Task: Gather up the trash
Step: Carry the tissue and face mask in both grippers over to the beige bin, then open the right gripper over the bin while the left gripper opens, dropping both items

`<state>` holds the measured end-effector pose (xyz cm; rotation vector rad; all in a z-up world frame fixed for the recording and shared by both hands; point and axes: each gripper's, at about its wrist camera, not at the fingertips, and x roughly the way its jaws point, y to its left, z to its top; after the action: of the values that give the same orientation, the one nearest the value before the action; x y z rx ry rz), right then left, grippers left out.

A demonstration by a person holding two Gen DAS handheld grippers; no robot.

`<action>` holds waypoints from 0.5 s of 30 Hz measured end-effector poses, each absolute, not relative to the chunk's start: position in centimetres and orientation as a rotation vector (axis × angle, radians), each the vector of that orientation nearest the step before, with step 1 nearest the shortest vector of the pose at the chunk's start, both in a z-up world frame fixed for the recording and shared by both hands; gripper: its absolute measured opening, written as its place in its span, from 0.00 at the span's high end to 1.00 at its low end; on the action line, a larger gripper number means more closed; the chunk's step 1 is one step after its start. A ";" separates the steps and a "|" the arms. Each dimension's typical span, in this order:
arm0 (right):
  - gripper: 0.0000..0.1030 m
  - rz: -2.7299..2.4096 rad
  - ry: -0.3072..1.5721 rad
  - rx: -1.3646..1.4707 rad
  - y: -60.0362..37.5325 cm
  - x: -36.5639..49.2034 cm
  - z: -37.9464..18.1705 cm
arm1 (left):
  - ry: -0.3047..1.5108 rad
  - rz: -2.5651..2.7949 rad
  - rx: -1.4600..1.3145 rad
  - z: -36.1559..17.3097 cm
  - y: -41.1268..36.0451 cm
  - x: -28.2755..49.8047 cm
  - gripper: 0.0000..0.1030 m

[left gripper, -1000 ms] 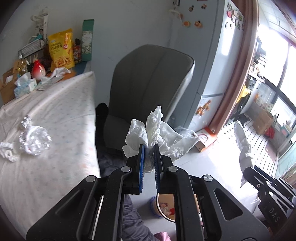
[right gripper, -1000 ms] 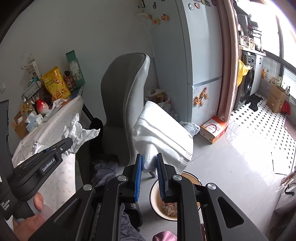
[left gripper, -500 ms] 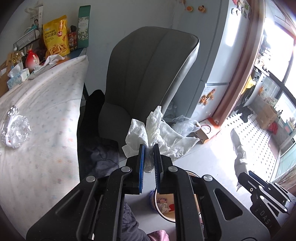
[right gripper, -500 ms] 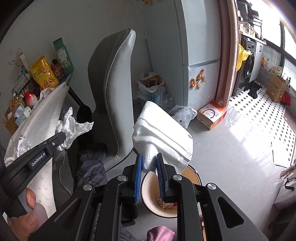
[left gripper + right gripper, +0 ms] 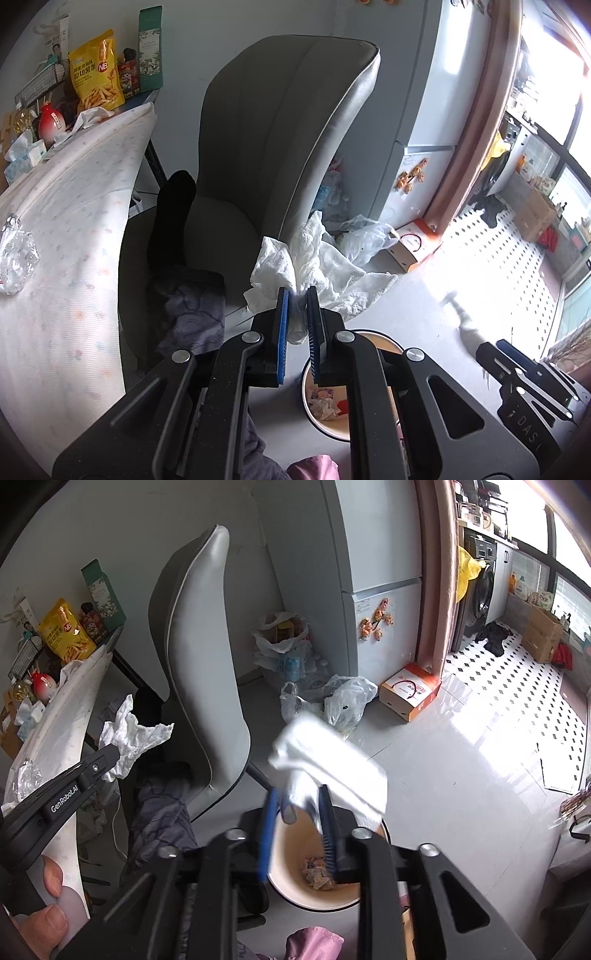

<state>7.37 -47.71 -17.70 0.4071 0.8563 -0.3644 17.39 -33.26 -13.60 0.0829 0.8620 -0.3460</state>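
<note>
Two loads: both grippers hang above the bin [image 5: 325,882], lower centre.
Right gripper [image 5: 295,812]: jaws parted and blurred; folded white tissue [image 5: 332,760] sits loosely between them, apparently being let go.
Left gripper [image 5: 295,314]: clamped on crumpled tissue [image 5: 306,258], centre frame.
Risk, right: light paper may drift past the rim onto the floor.
Risk, left: release too far toward the chair [image 5: 269,147] would miss.

Daylight is flooding in from the window [image 5: 576,110], glaring off the floor [image 5: 480,731]; the right tool [image 5: 295,808] is blurring, edges bending.
</note>
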 end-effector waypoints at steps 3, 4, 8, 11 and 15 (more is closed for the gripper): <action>0.58 -0.378 0.849 0.417 -48.2 7.0 -17.7 | 0.866 -0.342 0.086 -13.7 -33.2 17.5 0.90; 0.56 -0.383 0.845 0.421 -48.3 6.7 -17.6 | 0.869 -0.344 0.087 -13.7 -33.3 17.5 0.90; 0.51 -0.421 0.837 0.440 -49.1 5.5 -17.7 | 0.883 -0.357 0.097 -14.2 -33.7 17.5 0.90; 0.49 -0.449 0.834 0.456 -49.9 4.5 -17.8 | 0.895 -0.374 0.106 -14.5 -34.1 17.4 0.90; 0.45 -0.489 0.821 0.477 -50.9 3.0 -17.7 | 0.912 -0.408 0.124 -15.0 -35.5 17.1 0.90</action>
<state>3.04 -50.94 -17.71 0.4770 0.8206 -0.4894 17.06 -35.50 -15.05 0.1238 0.9123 -0.4084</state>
